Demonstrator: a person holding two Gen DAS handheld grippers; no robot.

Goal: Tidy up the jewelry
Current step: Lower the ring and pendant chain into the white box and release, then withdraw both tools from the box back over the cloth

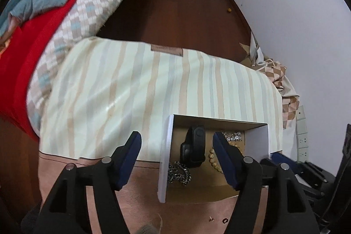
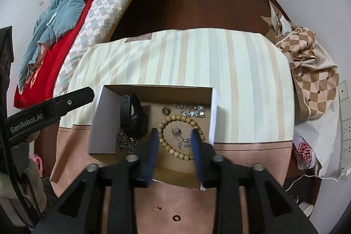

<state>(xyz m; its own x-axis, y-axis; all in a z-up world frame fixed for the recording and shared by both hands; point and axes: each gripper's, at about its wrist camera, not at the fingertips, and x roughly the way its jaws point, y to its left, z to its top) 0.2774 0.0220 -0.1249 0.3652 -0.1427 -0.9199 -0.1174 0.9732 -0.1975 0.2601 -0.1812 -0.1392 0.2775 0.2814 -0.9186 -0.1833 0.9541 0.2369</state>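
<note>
Hovering agape, right gripper (empty) over box.

L gripper: jaws spread wide, blue pads facing inward, nothing between them, black linkage arms angled out toward the camera. R gripper: jaws parted but narrower than L, pads roughly parallel and a bit motion-blurred, nothing clamped. In the R wrist view the L gripper's black body comes in from the left edge, pointing to the right and slightly up.
</note>
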